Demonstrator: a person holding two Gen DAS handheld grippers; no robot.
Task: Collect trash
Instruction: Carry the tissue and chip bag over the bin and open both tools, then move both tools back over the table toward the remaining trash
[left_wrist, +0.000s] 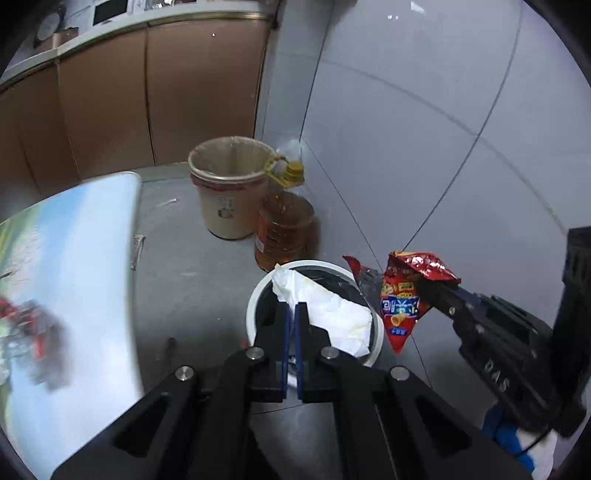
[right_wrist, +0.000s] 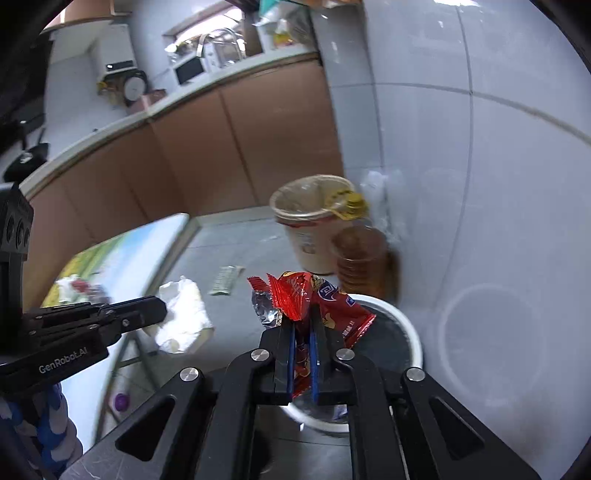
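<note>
Grey floor tiles (left_wrist: 207, 280) and a pale tiled wall (left_wrist: 424, 110) fill both views, with brown cabinet doors (left_wrist: 110, 99) seen under a kitchen counter at the back. A bench (left_wrist: 74, 295) with a printed sky-and-grass top is shown at the left. Against the wall, a beige lined bucket (left_wrist: 229, 192) and an amber oil bottle (left_wrist: 284, 229) with a yellow cap are seen side by side, touching or nearly so.

Nearest the cameras, a white-rimmed waste bin (left_wrist: 253, 306) with a dark inside is set on the floor by the wall. It is judged to be the drop target.

A crumpled white tissue (left_wrist: 332, 314) is held in the left gripper (left_wrist: 293, 314), whose jaws are pressed nearly together on it; the tissue is seen hanging over the bin's mouth. A red snack wrapper (right_wrist: 332, 314) is clamped in the right gripper (right_wrist: 303, 332), its jaws narrow with the foil bunched between them. The wrapper's long axis runs downward, and it is held at the bin's near rim, just beside the tissue.

Both pieces are judged to be roughly equally close to the opening, the tissue more squarely above it. A scrap of packaging (right_wrist: 225, 280) is left on the floor beyond.
</note>
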